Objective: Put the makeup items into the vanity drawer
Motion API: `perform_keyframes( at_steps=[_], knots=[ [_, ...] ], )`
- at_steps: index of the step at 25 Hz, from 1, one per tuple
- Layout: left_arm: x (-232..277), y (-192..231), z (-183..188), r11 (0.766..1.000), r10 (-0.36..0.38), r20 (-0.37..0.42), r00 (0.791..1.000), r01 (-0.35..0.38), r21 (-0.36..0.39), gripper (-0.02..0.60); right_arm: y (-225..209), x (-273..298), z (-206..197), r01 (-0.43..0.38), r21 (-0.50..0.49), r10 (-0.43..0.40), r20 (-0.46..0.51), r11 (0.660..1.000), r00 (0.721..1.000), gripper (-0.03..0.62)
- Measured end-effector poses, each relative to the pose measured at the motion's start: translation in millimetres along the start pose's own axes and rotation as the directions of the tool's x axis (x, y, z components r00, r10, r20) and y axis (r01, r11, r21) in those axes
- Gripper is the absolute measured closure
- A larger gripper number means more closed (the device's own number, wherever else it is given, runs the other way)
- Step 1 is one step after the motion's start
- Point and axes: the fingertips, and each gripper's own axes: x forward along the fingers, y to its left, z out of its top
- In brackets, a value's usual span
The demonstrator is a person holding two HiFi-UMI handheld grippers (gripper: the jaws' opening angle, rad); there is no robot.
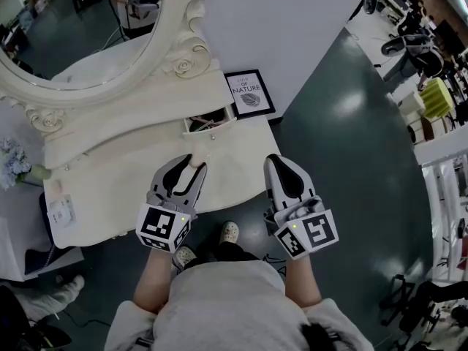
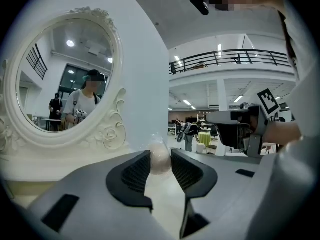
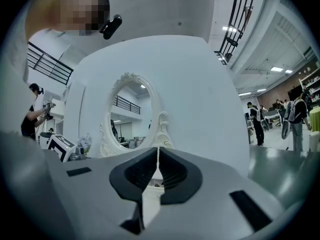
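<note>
In the head view my left gripper (image 1: pixel 194 162) hangs over the middle of the cream vanity top (image 1: pixel 110 189), shut on a pale egg-shaped makeup sponge (image 1: pixel 196 159). The left gripper view shows the sponge (image 2: pixel 160 157) in clear wrap, squeezed between the two pads near the fingertips of my left gripper (image 2: pixel 160 165). The small vanity drawer (image 1: pixel 208 121) stands pulled out just beyond the left gripper, with dark items inside. My right gripper (image 1: pixel 275 161) is at the vanity's right end, jaws together and nothing between them; the right gripper view confirms the right gripper (image 3: pixel 158 160) is empty.
An oval carved mirror (image 1: pixel 80 35) rises behind the top. A framed print (image 1: pixel 249 93) leans on the wall at the right of the drawer. Pale flowers (image 1: pixel 14 163) and a small white box (image 1: pixel 62 210) sit at the left end. The person's feet (image 1: pixel 229 232) are under the front edge.
</note>
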Motion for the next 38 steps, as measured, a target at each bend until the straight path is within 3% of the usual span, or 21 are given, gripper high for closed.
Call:
perform_keyframes(
  at_steps=[6, 13, 18, 24, 27, 31, 38],
  knots=[
    [18.8, -2.5, -10.5, 1.0, 0.002, -0.035, 0.999, -0.002, 0.012, 0.436, -17.2, 4.3, -4.2, -0.01, 0.01, 0.01, -0.008, 1.0, 1.0, 0.569],
    [42.9, 8.2, -24.8, 0.992, -0.005, -0.122, 0.992, 0.02, 0.124, 0.436, -32.9, 9.3, -5.4, -0.02, 0.016, 0.02, -0.014, 1.0, 1.0, 0.569],
    [62.7, 19.9, -36.3, 0.971, -0.002, -0.202, 0.979, 0.05, 0.235, 0.436, -46.4, 10.7, -5.9, -0.013, 0.018, 0.014, -0.017, 1.0, 1.0, 0.569],
    [87.7, 27.7, -50.1, 0.925, -0.014, -0.302, 0.953, 0.127, 0.358, 0.436, -62.6, 11.3, -7.9, -0.003, 0.022, 0.003, -0.022, 1.0, 1.0, 0.569],
    [100.1, 31.1, -55.6, 0.903, -0.042, -0.351, 0.936, 0.186, 0.387, 0.436, -68.0, 13.5, -8.1, 0.0, 0.022, 0.0, -0.025, 1.0, 1.0, 0.569],
    [116.7, 36.2, -65.6, 0.9, -0.092, -0.42, 0.903, 0.256, 0.354, 0.436, -76.0, 15.2, -9.8, 0.007, 0.024, -0.006, -0.03, 1.0, 1.0, 0.569],
    [136.1, 38.8, -83.8, 0.867, -0.134, -0.562, 0.816, 0.371, 0.333, 0.434, -90.9, 14.9, -12.0, 0.023, 0.03, -0.022, -0.038, 0.999, 0.999, 0.569]
  ],
)
